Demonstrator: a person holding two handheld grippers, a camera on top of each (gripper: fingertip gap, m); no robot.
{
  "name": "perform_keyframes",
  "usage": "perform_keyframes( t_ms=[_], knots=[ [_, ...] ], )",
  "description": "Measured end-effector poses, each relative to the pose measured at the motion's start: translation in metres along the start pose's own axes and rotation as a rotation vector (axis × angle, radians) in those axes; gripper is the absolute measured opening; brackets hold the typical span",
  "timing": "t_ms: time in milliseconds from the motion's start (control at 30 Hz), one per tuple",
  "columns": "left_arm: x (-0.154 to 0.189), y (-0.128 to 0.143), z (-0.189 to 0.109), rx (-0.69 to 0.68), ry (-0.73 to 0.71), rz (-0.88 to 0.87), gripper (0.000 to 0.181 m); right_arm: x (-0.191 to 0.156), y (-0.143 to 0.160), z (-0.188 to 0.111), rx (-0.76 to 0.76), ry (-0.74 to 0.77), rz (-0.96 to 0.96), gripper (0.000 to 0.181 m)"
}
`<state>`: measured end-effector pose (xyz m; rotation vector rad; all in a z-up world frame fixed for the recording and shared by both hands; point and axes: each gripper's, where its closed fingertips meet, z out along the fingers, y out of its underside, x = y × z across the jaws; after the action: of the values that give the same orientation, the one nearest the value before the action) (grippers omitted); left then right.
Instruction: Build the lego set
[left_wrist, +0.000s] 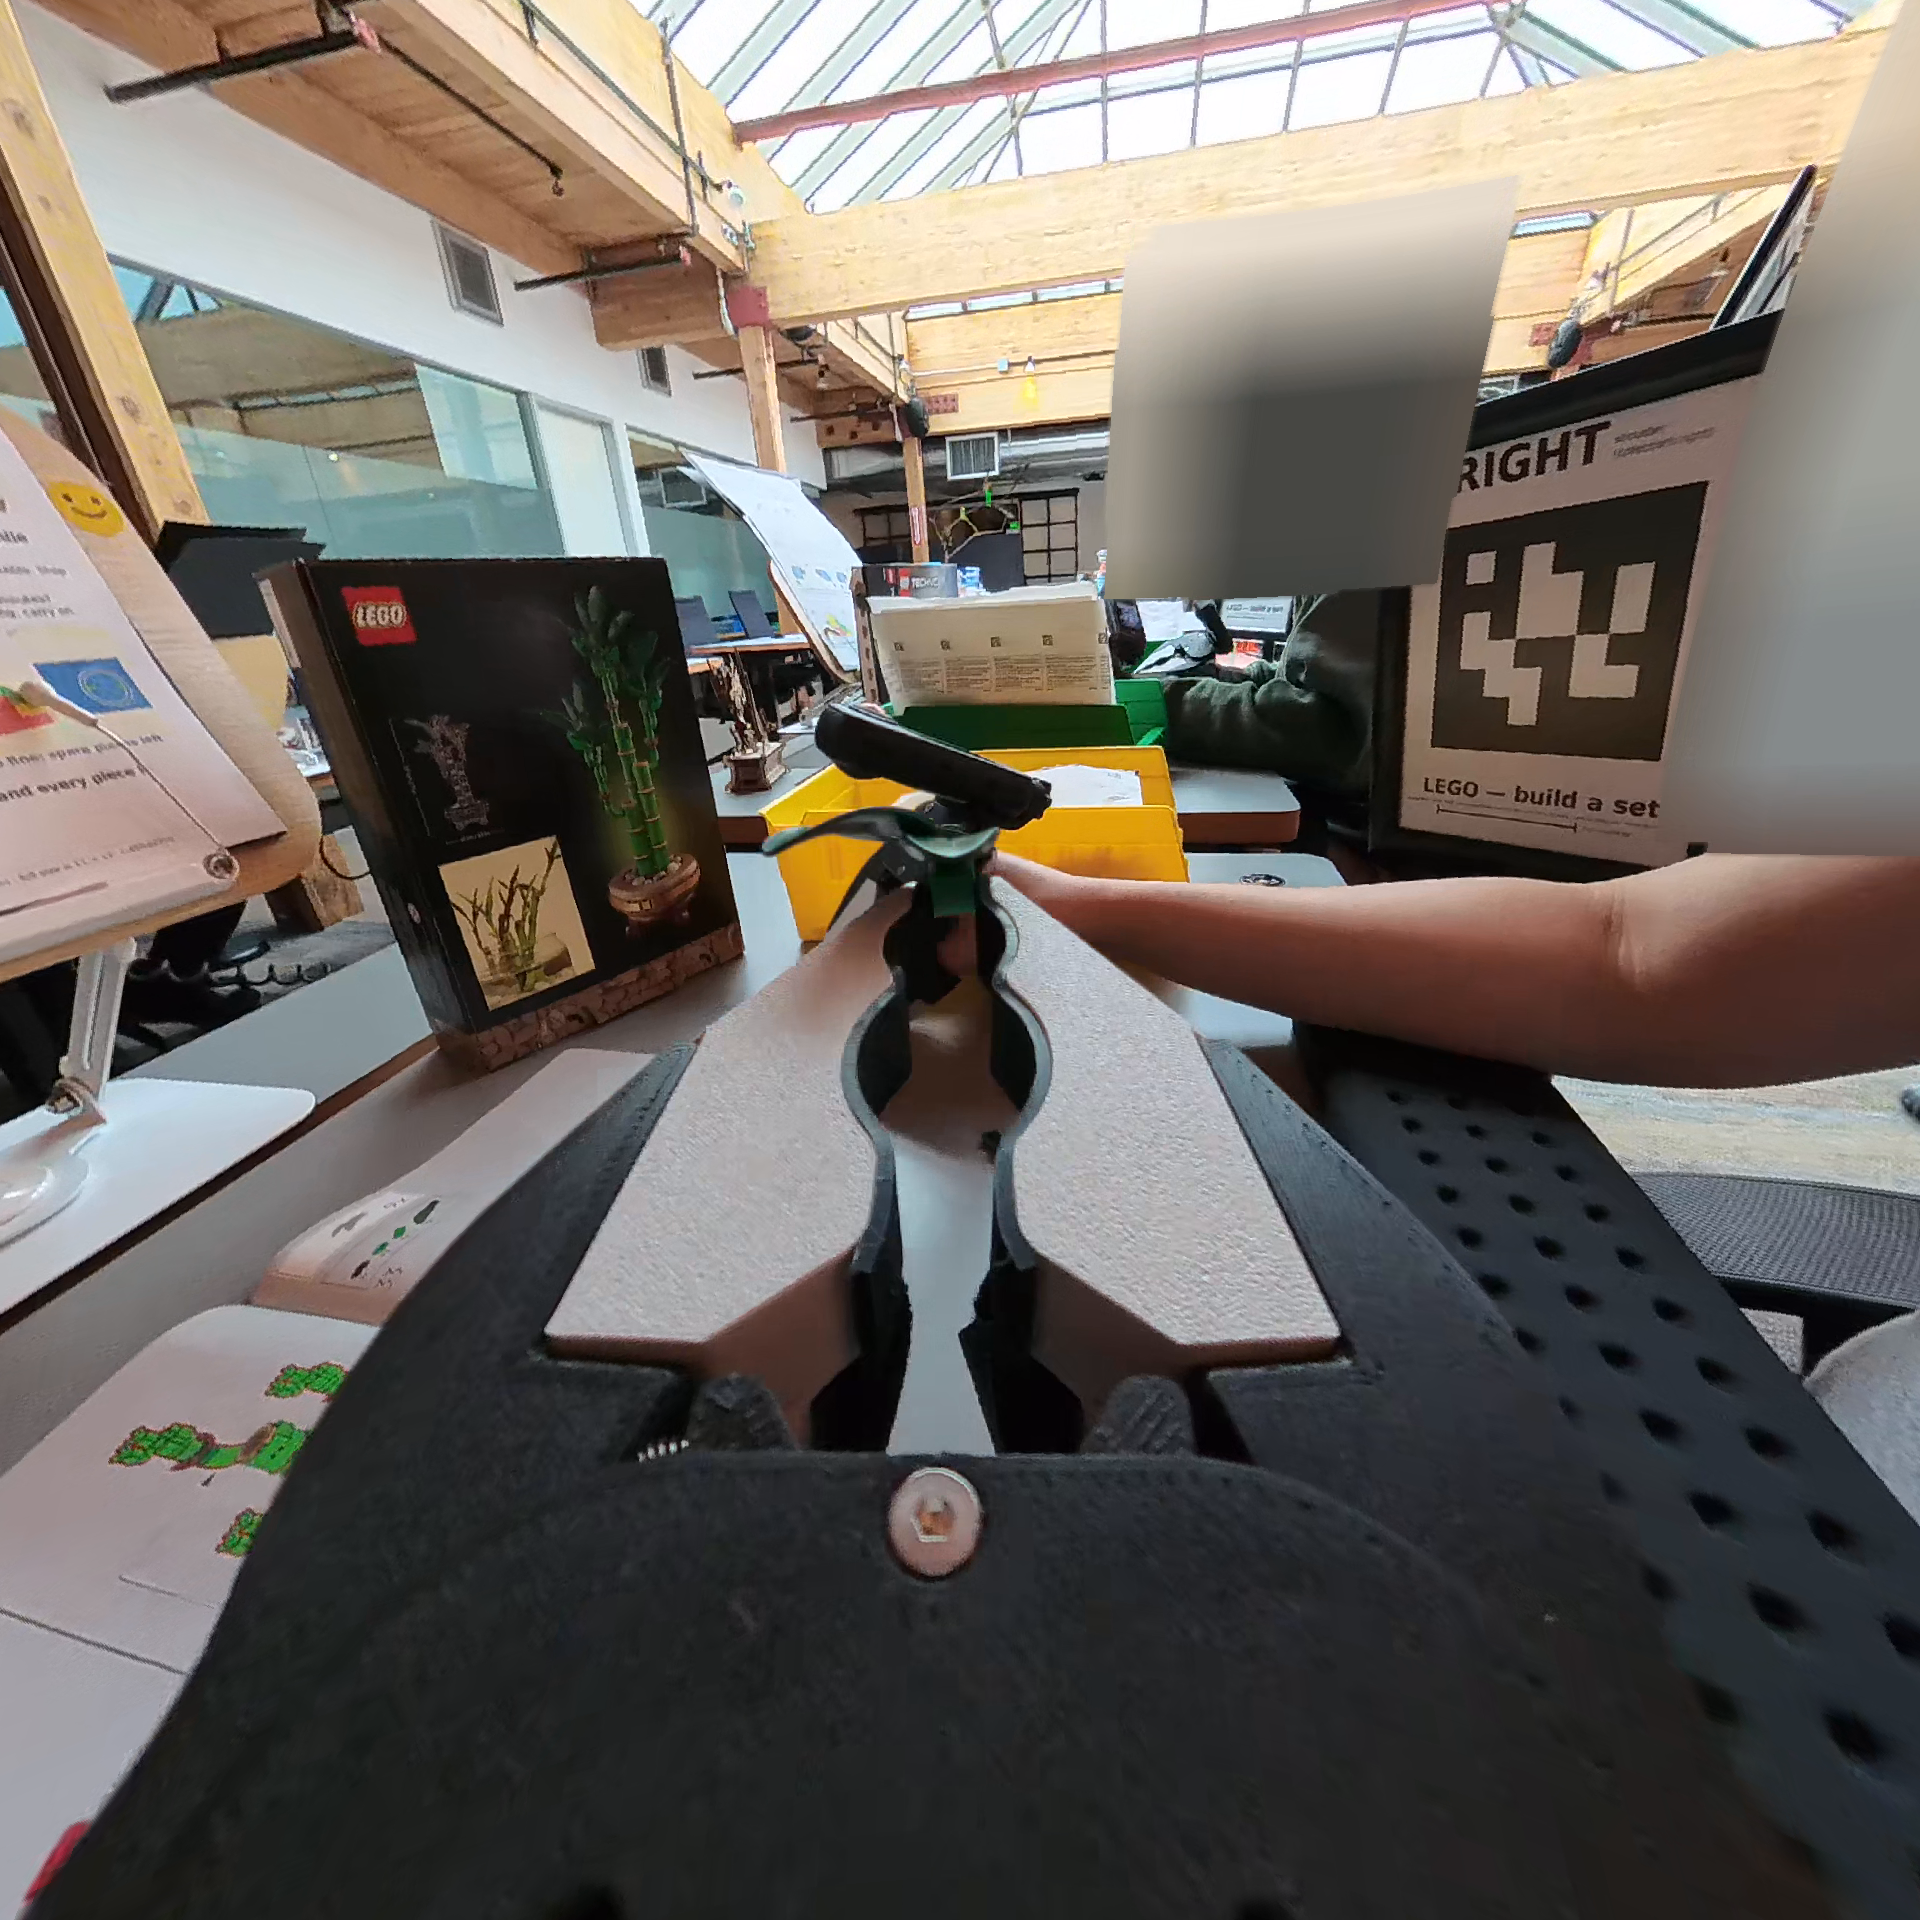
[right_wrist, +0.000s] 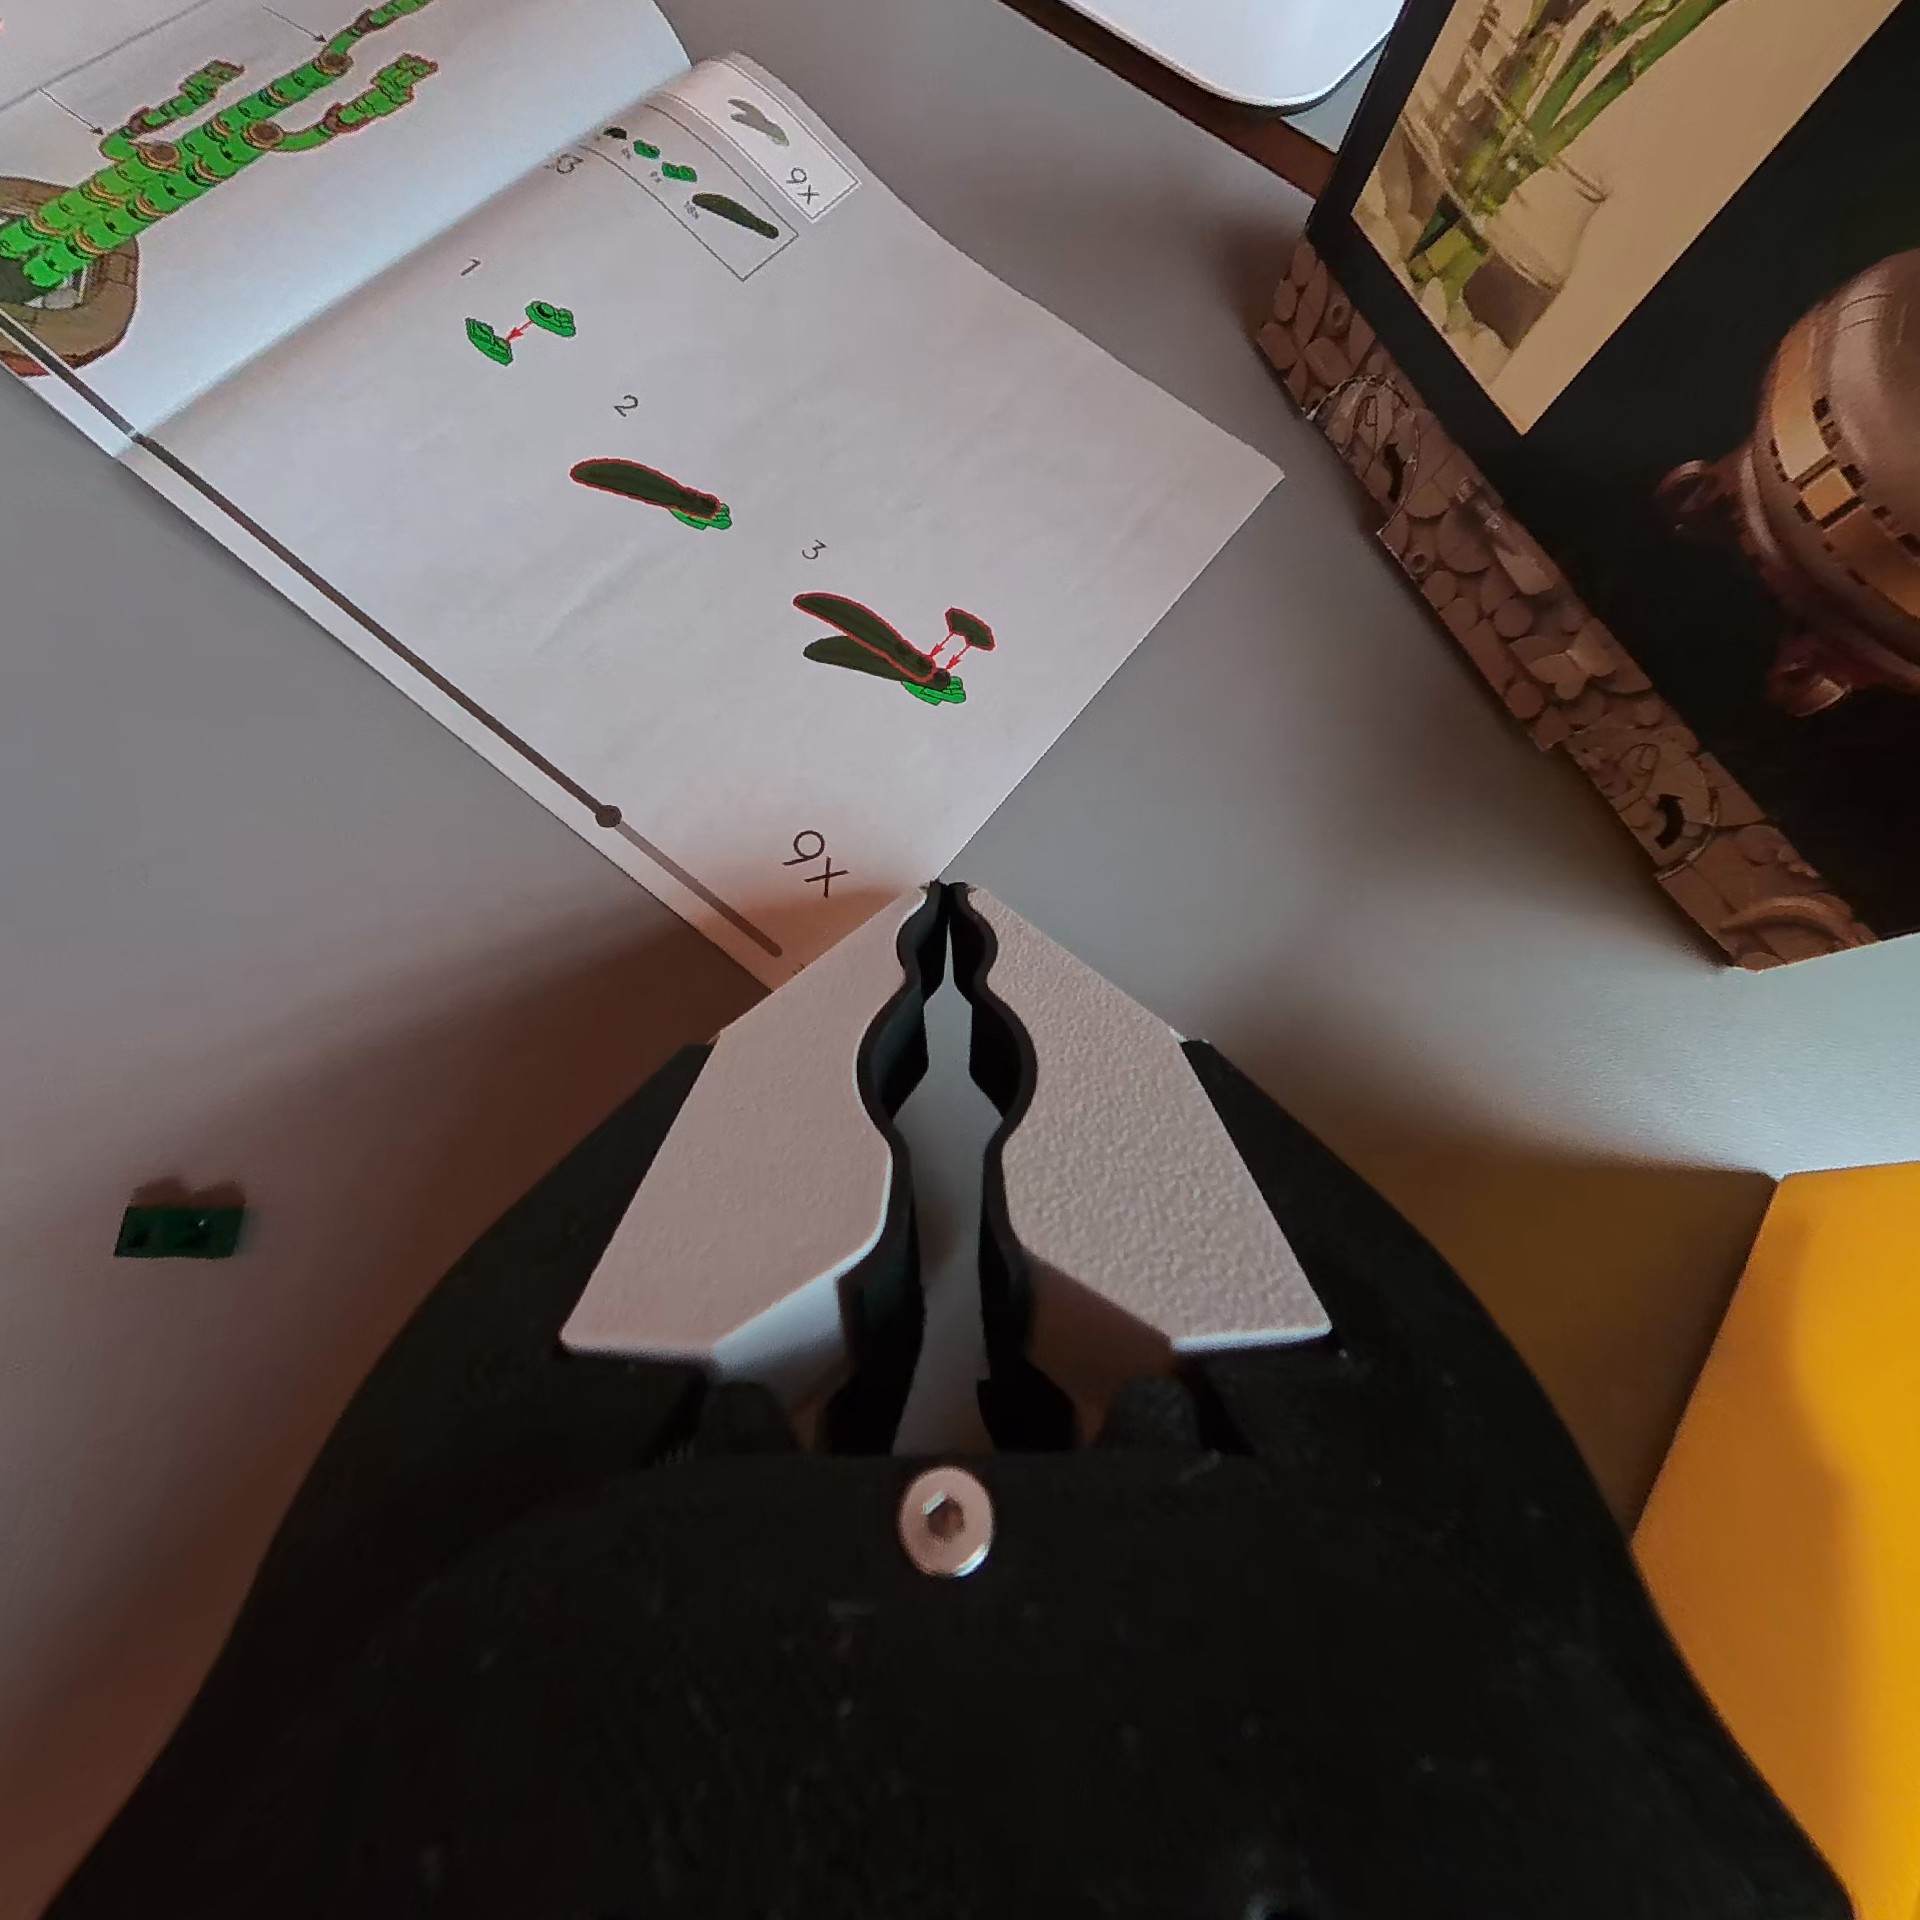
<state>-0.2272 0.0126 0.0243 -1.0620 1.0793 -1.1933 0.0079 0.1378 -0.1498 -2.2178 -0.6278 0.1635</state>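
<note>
Up front, the left claw (left_wrist: 948, 914) pinches a dark green leaf assembly (left_wrist: 914, 842); the right claw (right_wrist: 940, 891) is closed, empty, above the counter (right_wrist: 312, 987).

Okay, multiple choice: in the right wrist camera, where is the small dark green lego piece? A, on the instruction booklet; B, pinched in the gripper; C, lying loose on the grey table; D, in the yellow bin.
C: the small dark green piece lies alone on the grey table, left of the right gripper.
</note>
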Motion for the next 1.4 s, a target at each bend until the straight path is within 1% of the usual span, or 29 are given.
perform_keyframes(
  t_ms=[33,233,467,533,667,733,800,833,933,1033,1100,1167,1267,1400],
  knots=[
    [0.000,-0.001,0.000,0.007,-0.002,0.005,0.005,0.000,0.000,0.000,0.000,-0.001,0.000,0.000],
    [-0.003,-0.004,-0.002,0.035,-0.001,-0.054,0.005,0.000,0.001,0.001,-0.004,-0.002,-0.001,0.000],
    [-0.022,-0.013,-0.009,0.141,-0.006,-0.315,0.006,0.000,0.000,0.002,0.003,-0.005,-0.004,0.000],
    [-0.026,-0.015,-0.011,0.161,-0.003,-0.366,0.005,-0.001,-0.003,0.000,0.019,-0.003,-0.011,0.000],
    [-0.031,-0.009,-0.011,0.139,-0.015,-0.393,0.006,-0.001,-0.012,-0.004,0.055,0.014,-0.035,0.000],
    [-0.030,-0.003,-0.008,0.111,-0.018,-0.386,0.005,-0.006,-0.021,-0.008,0.105,-0.001,-0.058,0.000],
    [-0.027,0.004,-0.004,0.074,-0.020,-0.377,0.005,-0.025,-0.043,-0.019,0.235,-0.091,-0.082,0.000],
    [-0.026,0.007,-0.002,0.059,-0.018,-0.373,0.005,-0.040,-0.057,-0.029,0.315,-0.170,-0.084,0.001],
    [-0.020,0.015,0.004,0.027,-0.002,-0.371,0.005,-0.090,-0.099,-0.069,0.560,-0.471,-0.032,0.016],
    [-0.009,0.017,0.010,0.008,0.052,-0.359,0.005,-0.141,-0.125,-0.107,0.696,-0.815,0.042,0.022],
    [-0.005,0.018,0.013,-0.001,0.054,-0.347,0.005,-0.165,-0.133,-0.121,0.727,-0.960,0.063,0.025],
    [-0.004,0.018,0.014,0.003,0.044,-0.351,0.005,-0.183,-0.135,-0.122,0.708,-1.023,0.071,0.027],
    [-0.006,0.016,0.014,0.019,0.034,-0.375,0.005,-0.205,-0.130,-0.114,0.639,-1.049,0.037,0.029],
    [-0.009,0.015,0.013,0.026,0.023,-0.387,0.005,-0.219,-0.137,-0.113,0.664,-1.097,0.088,0.021]
  ],
)
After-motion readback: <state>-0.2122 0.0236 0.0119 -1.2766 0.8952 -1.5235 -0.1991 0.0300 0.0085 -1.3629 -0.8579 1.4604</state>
